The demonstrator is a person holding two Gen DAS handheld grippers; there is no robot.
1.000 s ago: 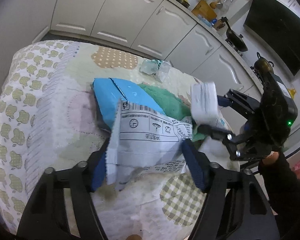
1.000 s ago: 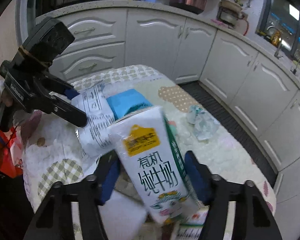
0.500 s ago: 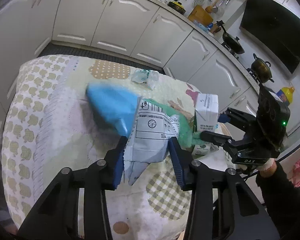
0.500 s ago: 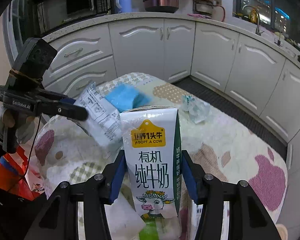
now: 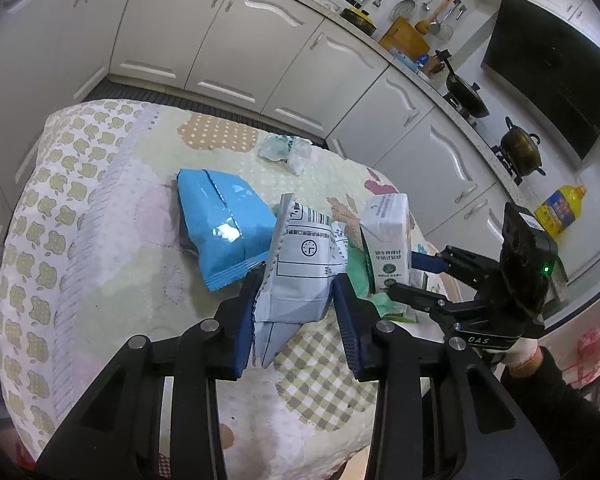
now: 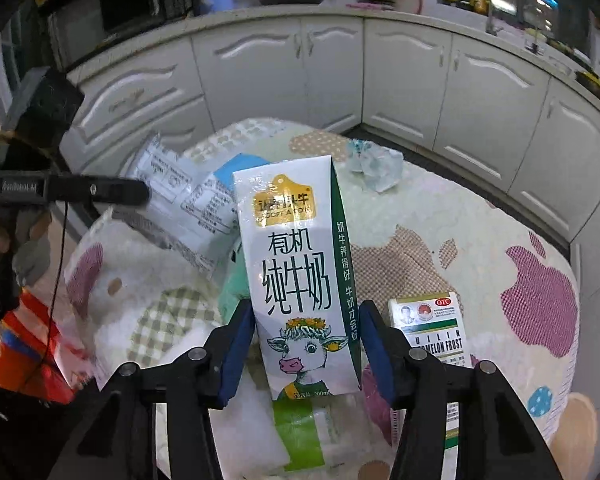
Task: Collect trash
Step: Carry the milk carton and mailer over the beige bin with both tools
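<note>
Pickup is in hand: the left gripper (image 5: 296, 304) is closing its fingers on the white wrapper (image 5: 300, 276), lifted off the table (image 5: 100, 240); the right gripper (image 6: 306, 354) clamps the milk carton (image 6: 296, 280) upright. Next, both need carrying to a bin, possibly the red bag (image 6: 20, 344) at the table's edge.

We see a kitchen with white cabinets (image 5: 236, 44) along the walls and a grey worktop (image 6: 284, 14) above them — a wok (image 5: 466, 94) and a pot (image 5: 520, 148) stand on the stove. The table (image 5: 100, 216) wears a cloth with apple prints. A microwave (image 6: 112, 4) is dark.
</note>
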